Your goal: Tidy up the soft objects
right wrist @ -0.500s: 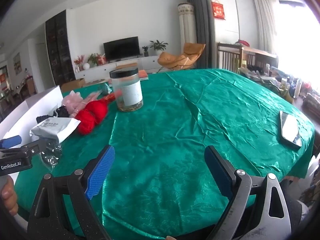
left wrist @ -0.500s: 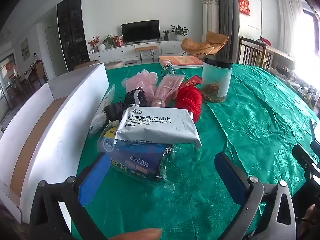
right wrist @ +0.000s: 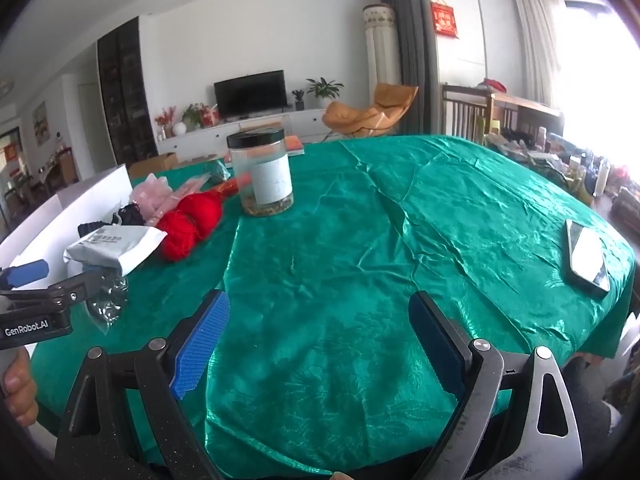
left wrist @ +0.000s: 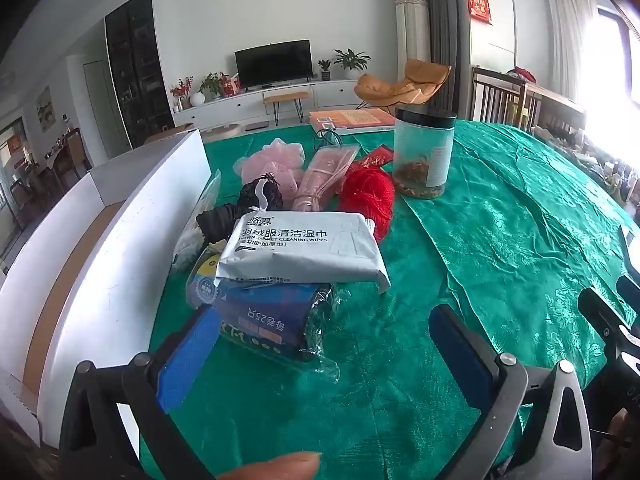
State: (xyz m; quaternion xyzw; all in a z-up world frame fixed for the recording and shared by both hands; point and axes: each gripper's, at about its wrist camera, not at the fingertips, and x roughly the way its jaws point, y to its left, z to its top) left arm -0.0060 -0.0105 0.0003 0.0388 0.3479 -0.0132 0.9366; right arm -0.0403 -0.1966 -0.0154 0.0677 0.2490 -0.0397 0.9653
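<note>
A heap of soft things lies on the green tablecloth [left wrist: 500, 240]: a white pack of cleaning wipes [left wrist: 304, 250] on top of a blue bagged pack [left wrist: 264, 320], red yarn [left wrist: 370, 196], a pink packet [left wrist: 326, 178], a pink puff [left wrist: 272, 164] and black fabric [left wrist: 224, 220]. My left gripper [left wrist: 324, 354] stands open just in front of the blue pack, nothing between its pads. A white open box [left wrist: 104, 248] lies left of the heap. My right gripper [right wrist: 320, 340] hangs open over bare cloth, right of the heap [right wrist: 120, 244].
A clear jar with a black lid [left wrist: 424, 156] stands behind the yarn. A phone [right wrist: 588, 256] lies near the table's right edge. An orange book [left wrist: 352, 118] lies at the far edge. The left gripper's body [right wrist: 36, 308] shows at the right wrist view's left edge.
Both views have barely shifted; the left gripper has edged slightly closer to the blue pack. Jaws of both stay wide.
</note>
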